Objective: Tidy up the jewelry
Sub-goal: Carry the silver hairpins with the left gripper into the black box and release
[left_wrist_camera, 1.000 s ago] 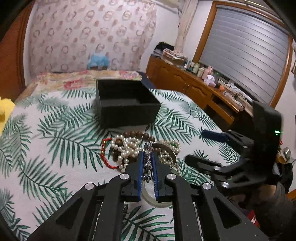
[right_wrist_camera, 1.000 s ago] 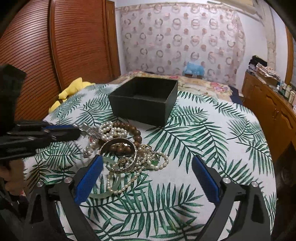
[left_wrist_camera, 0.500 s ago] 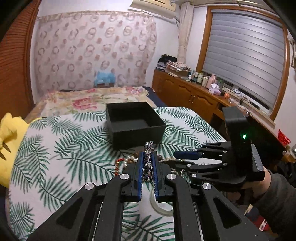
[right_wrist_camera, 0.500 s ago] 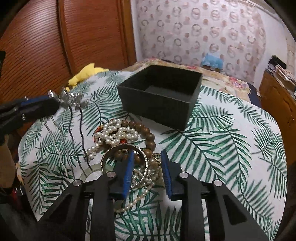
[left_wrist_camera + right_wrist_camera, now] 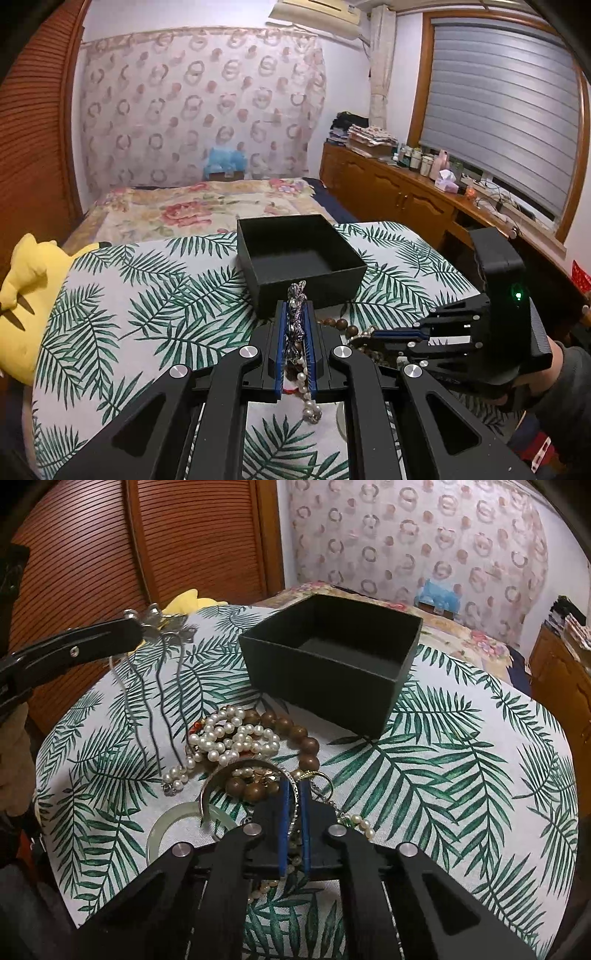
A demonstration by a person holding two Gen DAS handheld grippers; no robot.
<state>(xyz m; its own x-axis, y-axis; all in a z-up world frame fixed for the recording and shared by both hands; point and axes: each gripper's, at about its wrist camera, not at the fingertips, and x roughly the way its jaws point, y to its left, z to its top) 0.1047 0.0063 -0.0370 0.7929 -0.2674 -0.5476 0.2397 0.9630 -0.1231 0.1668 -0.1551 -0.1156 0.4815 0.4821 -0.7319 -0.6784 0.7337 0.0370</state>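
Leaf-print bedding (image 5: 461, 775) carries the tangled jewelry pile (image 5: 236, 742) before an empty black box (image 5: 332, 661). Left gripper (image 5: 295, 332) is clamped on a silver hairpin (image 5: 162, 627), lifted clear; right gripper (image 5: 294, 812) is pinched on a silver bangle (image 5: 221, 779). I'd lift slowly, shaking snagged pearls (image 5: 229, 734) free.

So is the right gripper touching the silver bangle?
Touching. In the right wrist view, the right gripper has its jaws shut on the silver bangle rim.
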